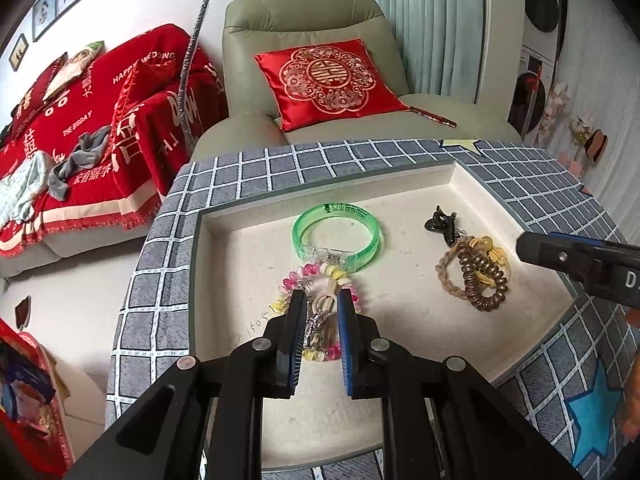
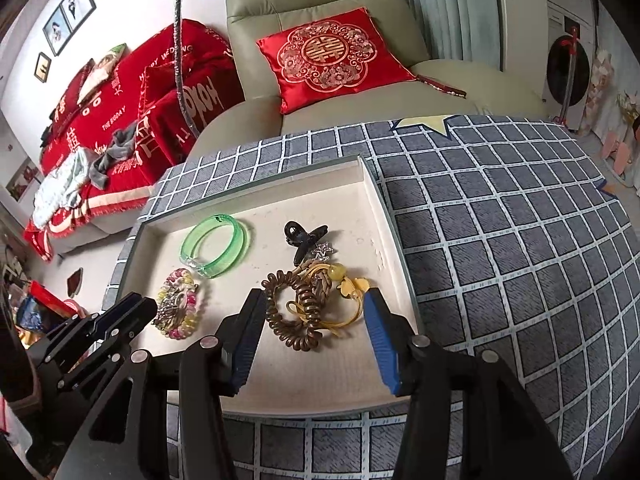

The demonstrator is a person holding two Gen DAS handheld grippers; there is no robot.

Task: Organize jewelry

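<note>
Left gripper (image 1: 322,308) angles down into the white tray (image 1: 460,178), jaws narrowed around the pink-and-yellow beaded bracelet (image 1: 316,270) lying there; whether they pinch it, I can't tell. Right gripper (image 2: 316,300) tilts downward too, jaws spread apart, straddling the brown coil hair tie (image 2: 298,308) without touching.

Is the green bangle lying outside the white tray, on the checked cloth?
No, the green bangle lies flat inside the white tray, near its far wall, beside the black hair claw.
</note>
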